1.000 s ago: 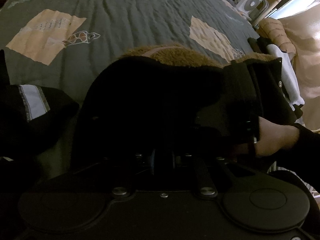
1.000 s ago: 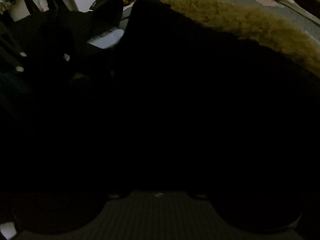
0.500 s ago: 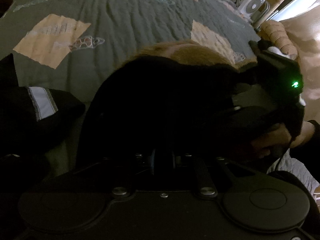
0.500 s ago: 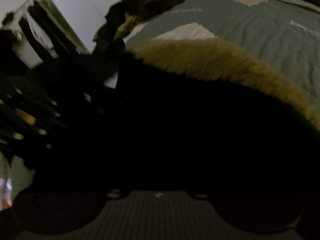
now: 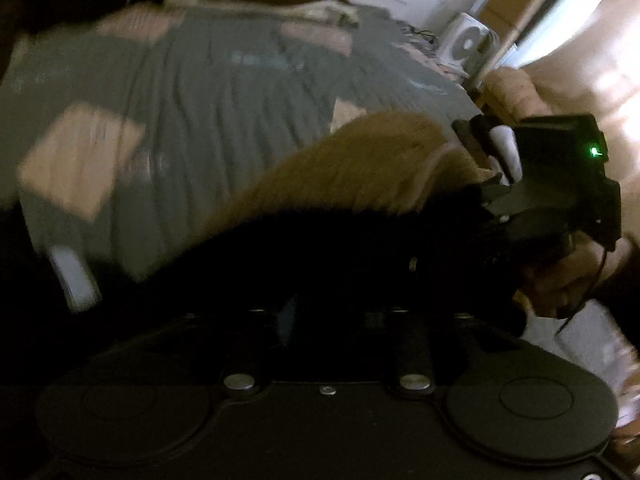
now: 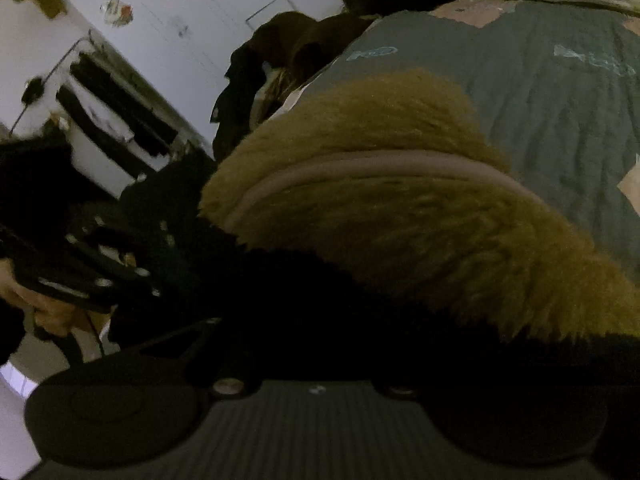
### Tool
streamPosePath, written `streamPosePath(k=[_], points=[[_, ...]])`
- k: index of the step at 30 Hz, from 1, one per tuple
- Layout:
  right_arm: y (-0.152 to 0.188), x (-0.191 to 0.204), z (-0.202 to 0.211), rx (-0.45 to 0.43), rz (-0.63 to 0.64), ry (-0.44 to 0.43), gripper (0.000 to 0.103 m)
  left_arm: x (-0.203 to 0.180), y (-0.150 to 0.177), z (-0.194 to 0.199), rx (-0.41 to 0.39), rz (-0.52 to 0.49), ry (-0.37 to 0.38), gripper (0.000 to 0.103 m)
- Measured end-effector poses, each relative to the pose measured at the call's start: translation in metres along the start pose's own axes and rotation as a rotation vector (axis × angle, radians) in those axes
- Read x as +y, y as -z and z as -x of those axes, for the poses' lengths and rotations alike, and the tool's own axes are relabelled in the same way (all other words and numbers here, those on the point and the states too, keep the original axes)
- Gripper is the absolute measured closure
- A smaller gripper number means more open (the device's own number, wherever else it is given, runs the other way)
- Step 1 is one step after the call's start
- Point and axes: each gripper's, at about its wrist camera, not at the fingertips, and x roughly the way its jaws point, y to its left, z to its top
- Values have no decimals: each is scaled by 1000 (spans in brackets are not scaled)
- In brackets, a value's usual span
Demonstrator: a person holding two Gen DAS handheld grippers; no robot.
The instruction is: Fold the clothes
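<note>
A black jacket [image 5: 360, 248] with tan fur lining [image 5: 352, 176] hangs above the grey patchwork quilt [image 5: 224, 112], stretched between both grippers. In the left wrist view the dark cloth covers my left gripper's own fingers. At the right of that view, my right gripper [image 5: 486, 160], with a green light on its body, bites the furry edge, with a hand [image 5: 560, 280] holding it. In the right wrist view the fur lining [image 6: 400, 208] fills the middle. My left gripper [image 6: 160, 240] is pinched on the black cloth at the left, held by a hand [image 6: 44, 308].
The quilt [image 6: 560, 112] stretches beyond the jacket. A dark garment with a pale stripe [image 5: 72, 272] lies at the bed's left edge, blurred. A white fan [image 5: 466, 42] stands past the far corner. Dark clothes are heaped [image 6: 280, 64] beside white doors with hanging garments [image 6: 112, 116].
Both grippers have lifted the jacket up off the quilt. More fur lining shows now, both views have tilted up toward the room, and the left wrist view is motion-blurred.
</note>
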Motion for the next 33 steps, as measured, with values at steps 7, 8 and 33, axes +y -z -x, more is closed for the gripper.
streamPosePath(k=[7,8,33], points=[[14,23,17,42,67,-11,97,0,-7,-21,20,-47,-35,81],[12,24,20,36,66,-33,103,3,-7,-24,26,-40,-34,89],[48,56,-81,62,659,130,26,50,-11,-68,131,71,38,90]])
